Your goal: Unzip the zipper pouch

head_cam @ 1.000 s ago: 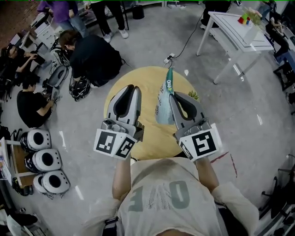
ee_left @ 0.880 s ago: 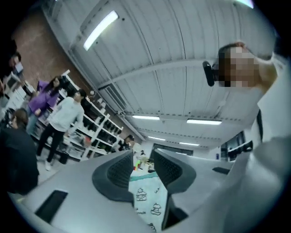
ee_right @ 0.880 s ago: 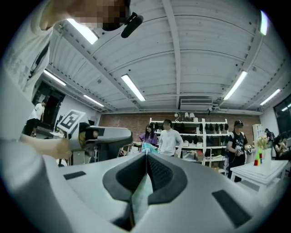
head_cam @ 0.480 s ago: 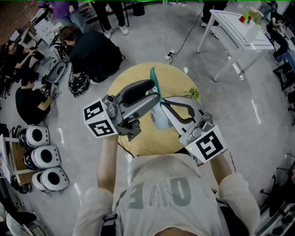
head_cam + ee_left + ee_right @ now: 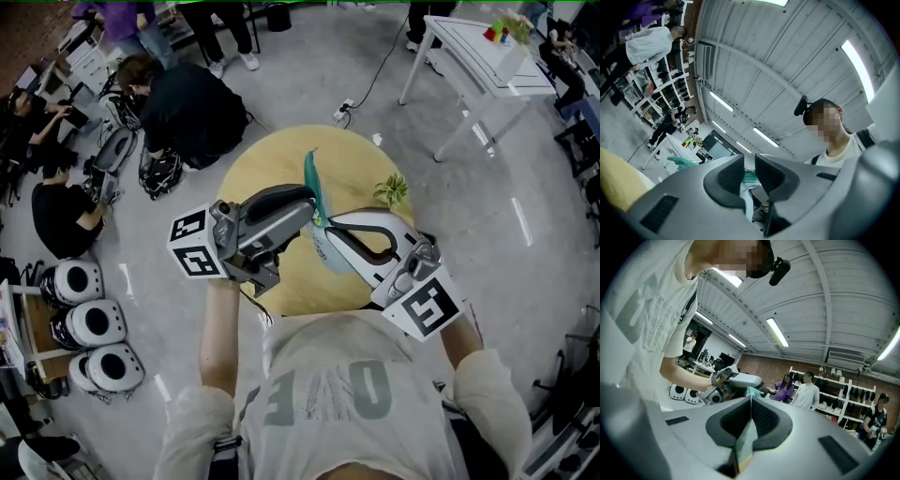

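Closing left gripper [image 5: 749, 163], clamped right gripper [image 5: 751, 398]: one pouch [image 5: 310, 178].

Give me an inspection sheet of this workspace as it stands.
Surface: round yellow table.
Job's things: pouch held up above the table, between both grippers.
Clutter: small plant near the table's right edge.
Grippers: left hand-held gripper jaws closing, pouch edge between them; right hand-held gripper shut on the pouch.
Cables: black cable across the floor to a power strip.
Surroundings: people low on the floor at left; white table at upper right.
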Action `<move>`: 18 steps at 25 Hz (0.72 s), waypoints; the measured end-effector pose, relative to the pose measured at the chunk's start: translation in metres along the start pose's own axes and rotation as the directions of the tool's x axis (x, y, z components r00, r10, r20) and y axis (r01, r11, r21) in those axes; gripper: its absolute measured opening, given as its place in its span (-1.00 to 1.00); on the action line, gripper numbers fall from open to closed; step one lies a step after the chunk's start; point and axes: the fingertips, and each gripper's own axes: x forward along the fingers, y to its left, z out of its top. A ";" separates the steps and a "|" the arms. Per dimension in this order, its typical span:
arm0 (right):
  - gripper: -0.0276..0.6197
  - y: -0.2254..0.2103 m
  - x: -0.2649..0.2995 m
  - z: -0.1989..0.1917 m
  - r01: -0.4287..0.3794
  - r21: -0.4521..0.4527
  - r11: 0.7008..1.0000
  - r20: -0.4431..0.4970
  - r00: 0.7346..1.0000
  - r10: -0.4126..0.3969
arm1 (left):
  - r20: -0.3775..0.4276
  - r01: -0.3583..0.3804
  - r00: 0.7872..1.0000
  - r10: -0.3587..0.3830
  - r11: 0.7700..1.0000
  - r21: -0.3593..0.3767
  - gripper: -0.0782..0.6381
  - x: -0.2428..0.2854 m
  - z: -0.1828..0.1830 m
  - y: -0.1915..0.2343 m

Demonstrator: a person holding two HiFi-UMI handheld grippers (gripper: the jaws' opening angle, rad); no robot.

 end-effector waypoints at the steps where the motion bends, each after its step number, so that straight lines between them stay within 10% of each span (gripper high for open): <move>1: -0.81 -0.001 0.000 0.000 0.005 -0.003 1.000 0.001 1.000 -0.005 | 0.016 -0.001 1.000 0.001 1.000 0.000 -0.56 -0.002 0.002 0.000; 9: -0.81 -0.005 -0.002 -0.006 0.037 -0.018 0.999 -0.022 0.999 -0.037 | 0.011 0.014 1.000 -0.014 1.000 0.020 -0.64 -0.002 -0.004 -0.009; 18: -0.80 -0.003 0.004 -0.020 0.049 0.045 0.998 -0.104 0.994 -0.044 | 0.048 -0.162 0.986 0.161 0.986 0.025 -0.70 -0.004 -0.003 0.006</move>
